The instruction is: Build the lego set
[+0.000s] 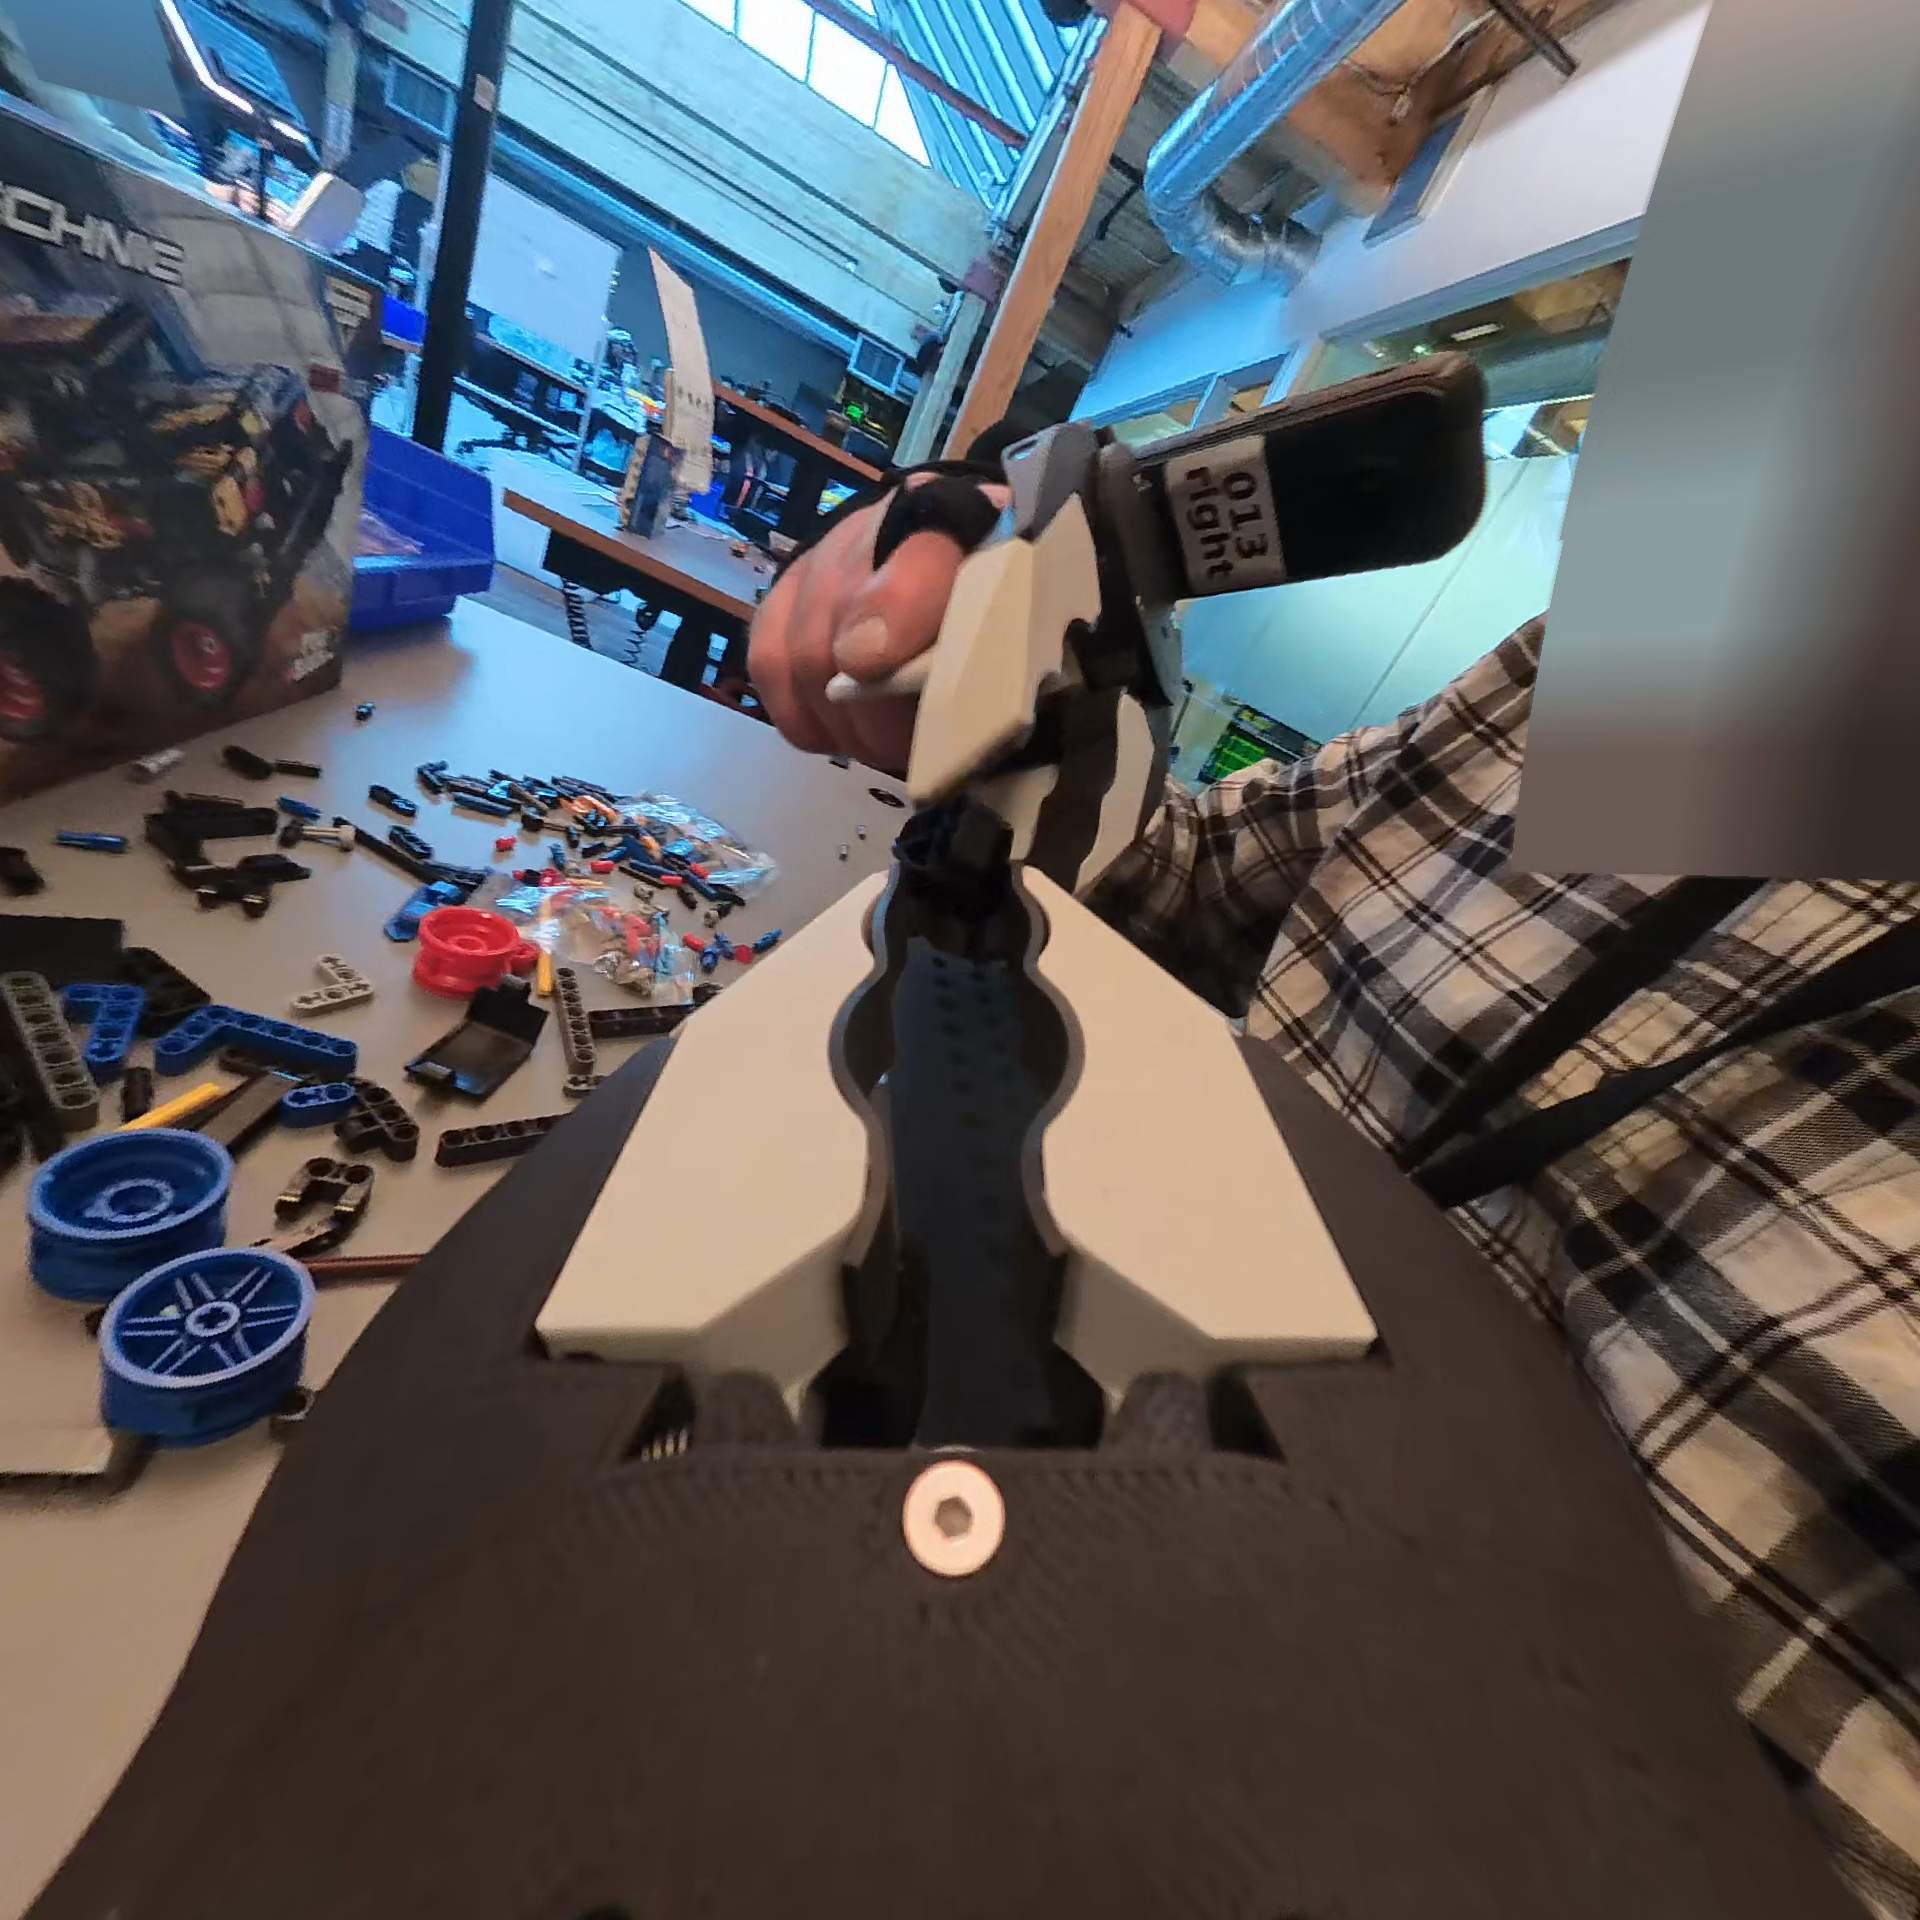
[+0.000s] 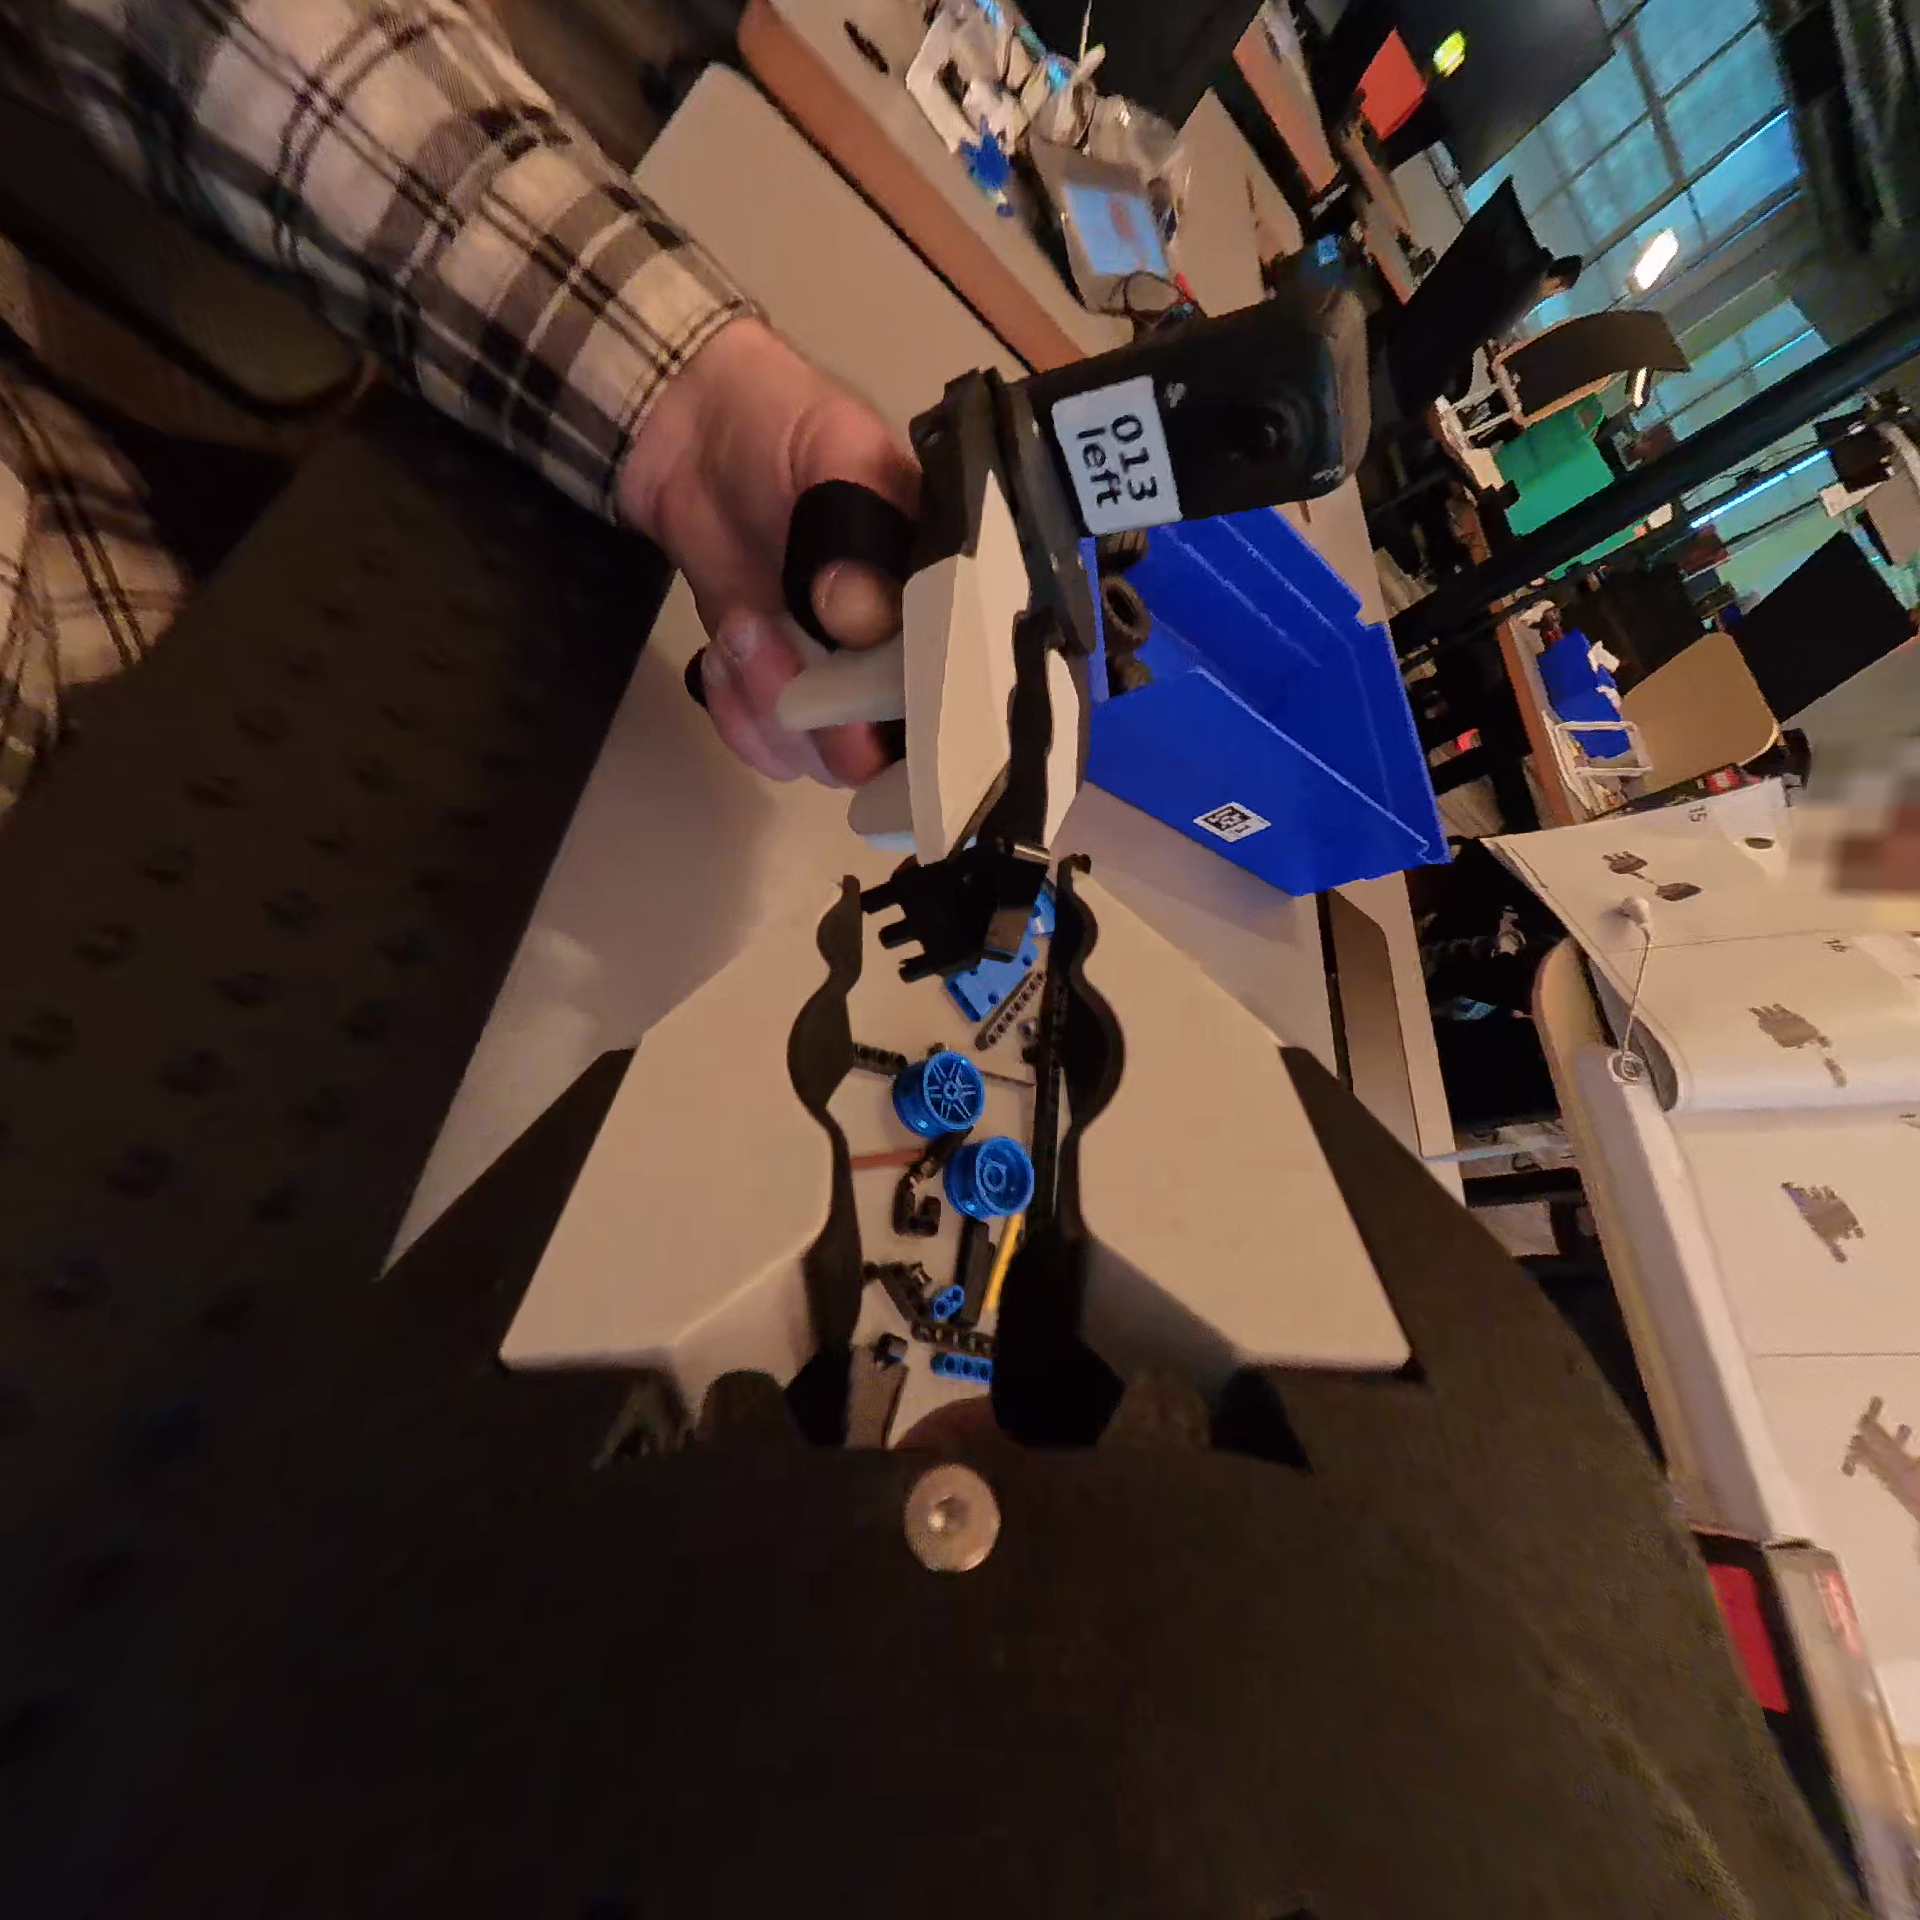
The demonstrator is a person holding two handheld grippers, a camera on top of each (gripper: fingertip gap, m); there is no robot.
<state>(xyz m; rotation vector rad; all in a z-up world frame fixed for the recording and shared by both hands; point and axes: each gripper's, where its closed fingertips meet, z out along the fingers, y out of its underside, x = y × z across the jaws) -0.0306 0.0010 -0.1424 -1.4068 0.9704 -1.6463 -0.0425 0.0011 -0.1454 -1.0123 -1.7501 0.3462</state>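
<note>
Two grippers meet above the desk.
The left gripper (image 1: 951,883) pinches a black lego piece (image 2: 951,914) in the air; the right gripper (image 2: 961,904) is spread around it. Loose pieces (image 1: 582,821) lie on the desk (image 1: 582,707).

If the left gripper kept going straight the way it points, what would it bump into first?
Probably the right gripper, which sits right past the left gripper. Their tips meet around a small black Lego assembly held above the table, so almost no gap is left.
</note>
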